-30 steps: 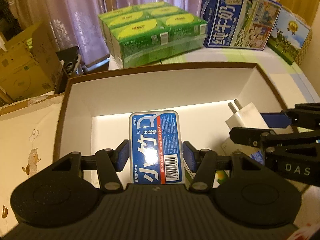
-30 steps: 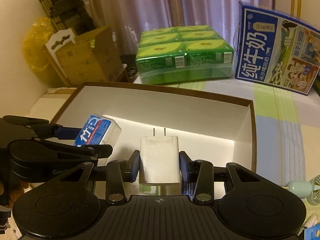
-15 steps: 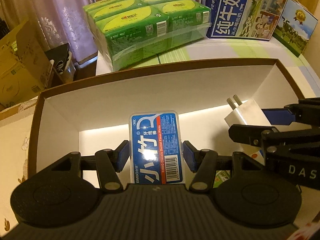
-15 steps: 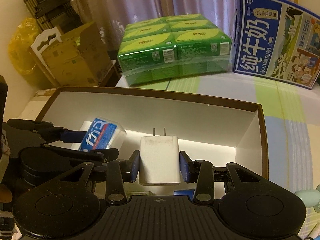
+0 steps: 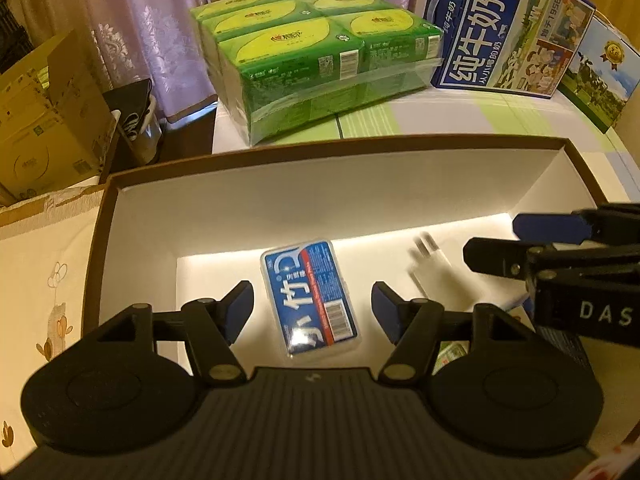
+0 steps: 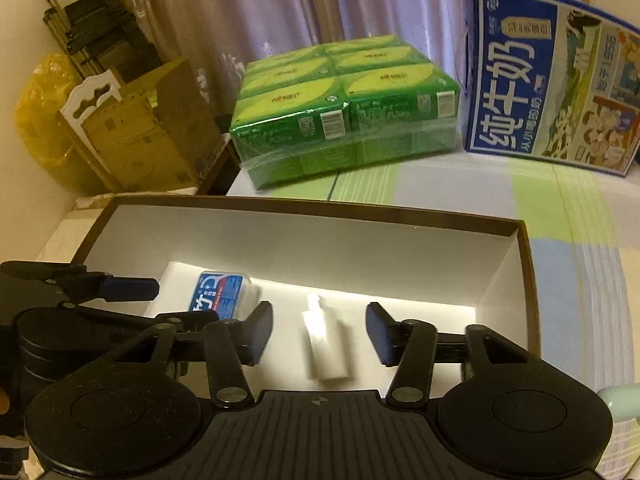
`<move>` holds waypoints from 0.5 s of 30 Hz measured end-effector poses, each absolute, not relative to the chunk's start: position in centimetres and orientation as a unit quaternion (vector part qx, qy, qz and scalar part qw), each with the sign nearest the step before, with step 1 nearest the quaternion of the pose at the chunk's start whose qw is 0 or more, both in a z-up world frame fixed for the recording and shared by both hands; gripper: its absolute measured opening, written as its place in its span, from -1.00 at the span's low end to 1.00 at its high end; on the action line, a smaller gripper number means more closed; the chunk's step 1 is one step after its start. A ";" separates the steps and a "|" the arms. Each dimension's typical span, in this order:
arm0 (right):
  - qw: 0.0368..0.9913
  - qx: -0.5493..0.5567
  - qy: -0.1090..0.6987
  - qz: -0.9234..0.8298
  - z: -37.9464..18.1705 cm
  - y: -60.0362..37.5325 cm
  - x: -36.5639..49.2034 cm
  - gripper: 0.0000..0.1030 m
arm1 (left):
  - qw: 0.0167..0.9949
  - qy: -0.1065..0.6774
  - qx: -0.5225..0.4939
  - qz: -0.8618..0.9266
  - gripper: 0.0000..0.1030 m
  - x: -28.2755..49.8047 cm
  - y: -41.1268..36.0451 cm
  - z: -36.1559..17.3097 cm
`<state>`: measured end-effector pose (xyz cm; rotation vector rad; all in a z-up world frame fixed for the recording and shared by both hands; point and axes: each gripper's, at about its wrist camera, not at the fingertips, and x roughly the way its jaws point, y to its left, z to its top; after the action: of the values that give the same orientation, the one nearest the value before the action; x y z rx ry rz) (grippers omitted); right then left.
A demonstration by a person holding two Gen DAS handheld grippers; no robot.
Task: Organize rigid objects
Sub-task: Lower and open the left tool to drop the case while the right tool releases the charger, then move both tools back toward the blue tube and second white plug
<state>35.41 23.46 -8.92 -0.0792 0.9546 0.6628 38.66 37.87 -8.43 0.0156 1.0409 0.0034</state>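
Observation:
A blue dental floss pick case [image 5: 311,296] lies free inside the brown-rimmed white box [image 5: 280,200], between the pads of my left gripper [image 5: 312,308]. The jaws are opening and no pad touches the case. A white plug charger [image 6: 324,344], motion-blurred, is inside the same box between the pads of my right gripper [image 6: 320,338], whose jaws are also opening, clear of it. The charger [image 5: 430,268] shows blurred in the left wrist view beside the right gripper's fingers [image 5: 520,260]. The floss case [image 6: 222,294] shows left of the charger in the right wrist view.
A shrink-wrapped pack of green cartons [image 5: 320,60] and a blue milk carton box [image 5: 508,28] stand beyond the box on the striped cloth [image 6: 560,200]. A brown cardboard box [image 5: 44,128] sits at left. A green packet [image 5: 452,350] lies near the box's front right.
Both grippers have opened and let go: the floss case dropped from the left pads into the box, the charger from the right. Both hands moved forward over the box.

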 end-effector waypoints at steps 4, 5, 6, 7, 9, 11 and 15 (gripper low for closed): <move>0.833 -0.050 0.445 0.324 -8.3 22.8 34.4 0.05 | 0.868 0.497 0.000 0.000 0.20 37.4 37.7 -7.8; 0.832 -0.053 0.445 0.326 -8.1 22.6 34.1 0.07 | 0.868 0.496 -0.003 -0.001 0.20 37.0 37.7 -7.6; 0.831 -0.056 0.446 0.327 -8.0 22.4 33.8 0.09 | 0.868 0.496 -0.005 -0.001 0.20 36.7 37.6 -7.4; 0.830 -0.060 0.447 0.328 -7.9 22.2 33.5 0.10 | 0.869 0.495 -0.008 0.000 0.20 36.4 37.6 -7.2; 0.830 -0.064 0.446 0.329 -7.7 21.8 32.9 0.11 | 0.869 0.495 -0.012 0.000 0.20 35.6 37.4 -6.8; 0.829 -0.067 0.446 0.330 -7.5 21.5 32.3 0.12 | 0.870 0.493 -0.014 0.001 0.20 34.8 37.3 -6.4; 0.827 -0.067 0.446 0.335 -6.9 20.8 31.2 0.14 | 0.873 0.487 -0.019 0.005 0.20 33.3 37.2 -5.4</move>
<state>31.19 20.82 -6.89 -0.1423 0.9469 0.7105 33.32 37.23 -5.38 -0.0405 1.0180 0.0111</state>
